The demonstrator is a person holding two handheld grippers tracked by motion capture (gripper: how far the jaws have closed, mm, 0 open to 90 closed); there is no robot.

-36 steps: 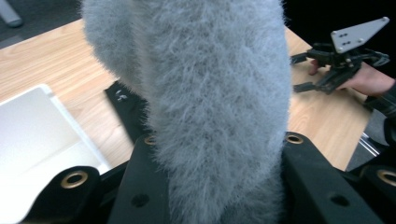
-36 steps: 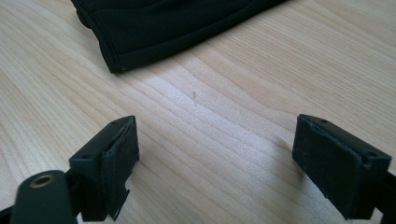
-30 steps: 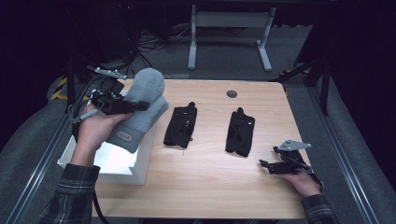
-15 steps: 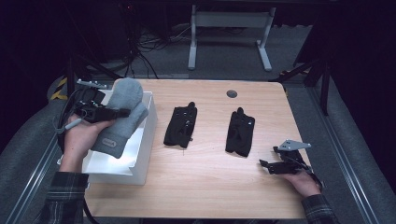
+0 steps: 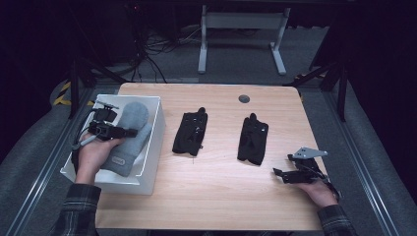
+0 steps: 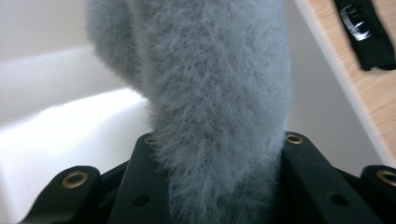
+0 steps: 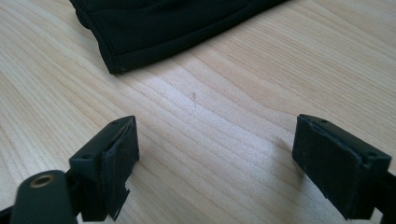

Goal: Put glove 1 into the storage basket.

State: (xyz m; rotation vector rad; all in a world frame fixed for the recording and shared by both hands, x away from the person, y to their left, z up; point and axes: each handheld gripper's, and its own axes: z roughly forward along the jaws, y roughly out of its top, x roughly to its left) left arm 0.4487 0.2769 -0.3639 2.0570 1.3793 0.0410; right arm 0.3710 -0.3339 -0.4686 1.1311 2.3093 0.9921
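- Step: binning the grey mitten (image 5: 127, 140); left gripper (image 5: 114, 131) clamps it, low inside the white bin (image 5: 153, 142).
- Right gripper (image 5: 290, 174) gapes empty on the table (image 5: 221, 196).
- Next: let go, then fetch a black glove (image 5: 191, 132).

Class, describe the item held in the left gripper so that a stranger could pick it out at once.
Start at the wooden table and find the white bin on its left edge. Over that bin the left gripper is shut on a grey fluffy mitten. It alone is pale and furry; the two gloves lying flat on the table are black.
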